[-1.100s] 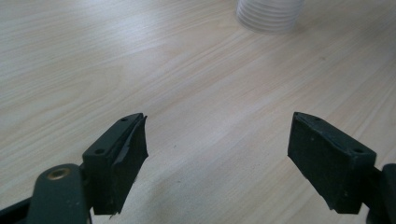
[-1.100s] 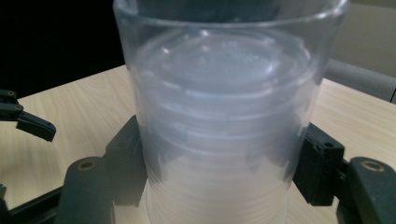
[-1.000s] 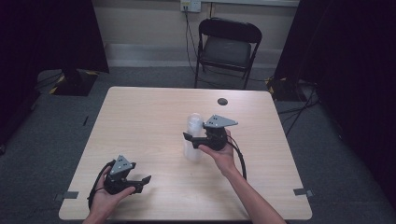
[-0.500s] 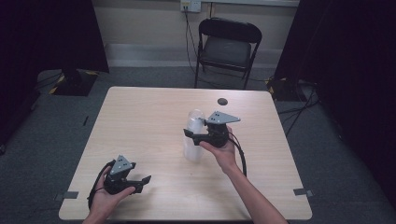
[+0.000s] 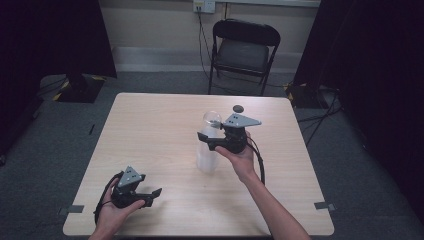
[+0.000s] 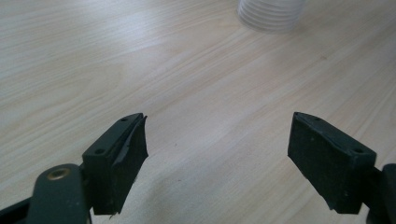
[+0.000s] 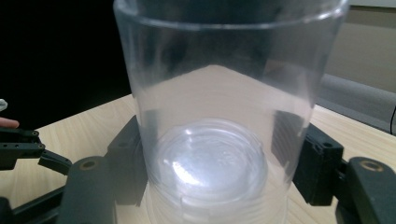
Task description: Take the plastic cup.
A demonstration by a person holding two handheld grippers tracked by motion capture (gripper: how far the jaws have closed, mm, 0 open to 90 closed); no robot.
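While the left tool (image 5: 150, 192) rests agape, the right tool (image 5: 207, 136) clasps the cup (image 5: 209, 145).

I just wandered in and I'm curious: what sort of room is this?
Probably a lab or recording space rather than a home: a bare wooden table stands on grey carpet, black curtains hang on both sides, a folding chair sits by the wall, and tape marks dot the floor.

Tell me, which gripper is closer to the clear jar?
Right. The right gripper has its jaws on either side of the jar, near its upper part. The left gripper sits open near the table's front edge, well short of the jar.
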